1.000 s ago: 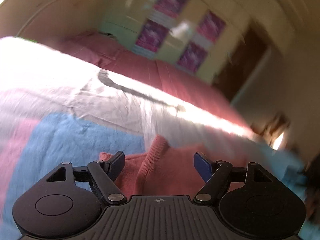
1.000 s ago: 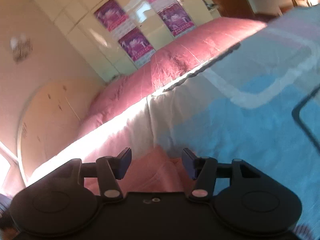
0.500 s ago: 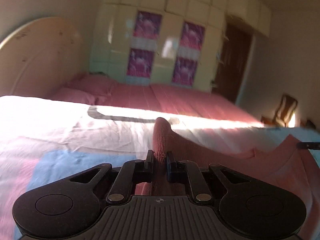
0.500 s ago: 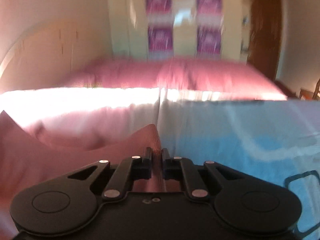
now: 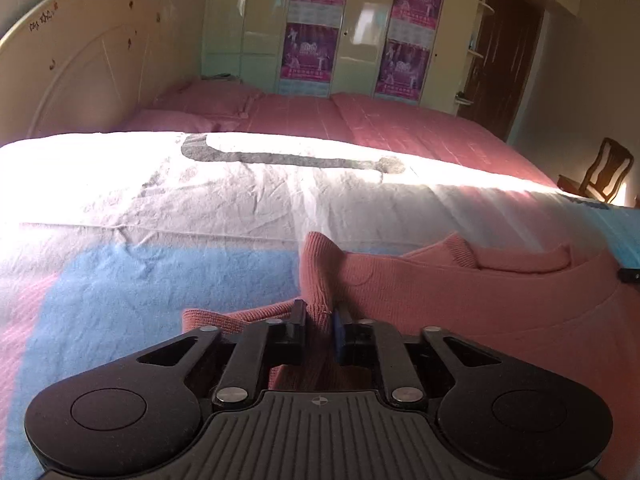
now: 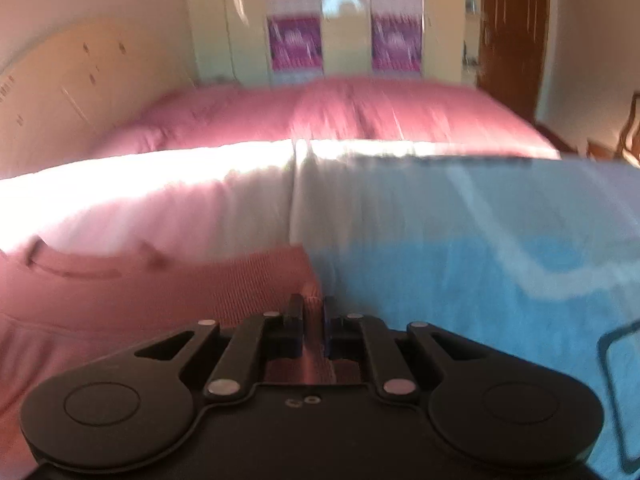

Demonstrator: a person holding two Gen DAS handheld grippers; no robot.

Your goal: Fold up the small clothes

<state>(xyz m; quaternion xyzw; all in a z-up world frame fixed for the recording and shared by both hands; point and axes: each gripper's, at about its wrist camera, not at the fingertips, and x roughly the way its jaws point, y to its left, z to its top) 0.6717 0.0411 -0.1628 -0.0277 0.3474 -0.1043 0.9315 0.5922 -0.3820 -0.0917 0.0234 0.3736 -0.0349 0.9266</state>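
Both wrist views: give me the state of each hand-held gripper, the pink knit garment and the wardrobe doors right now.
Left hand-held gripper: shut on pink knit garment.
Right hand-held gripper: shut on pink knit garment.
Pink knit garment: held at two points, spread between them.
Wardrobe doors: closed.

Open bedspread (image 5: 120, 280) stretches ahead and to the left of the left gripper (image 5: 319, 312), flat apart from light creases, as far as the pink pillows (image 5: 208, 100) and the headboard (image 5: 80, 60) behind them. To that gripper's right the pink knit top (image 5: 460, 288) is spread across the bed, its raised collar forming a low ridge (the fabric also rises between the jaws). Right of the right gripper (image 6: 309, 312), blue bedspread lies bare to the bed's edge. A wooden chair (image 5: 596, 172) stands beyond the far right corner, wardrobe doors (image 5: 360, 20) closing the back.
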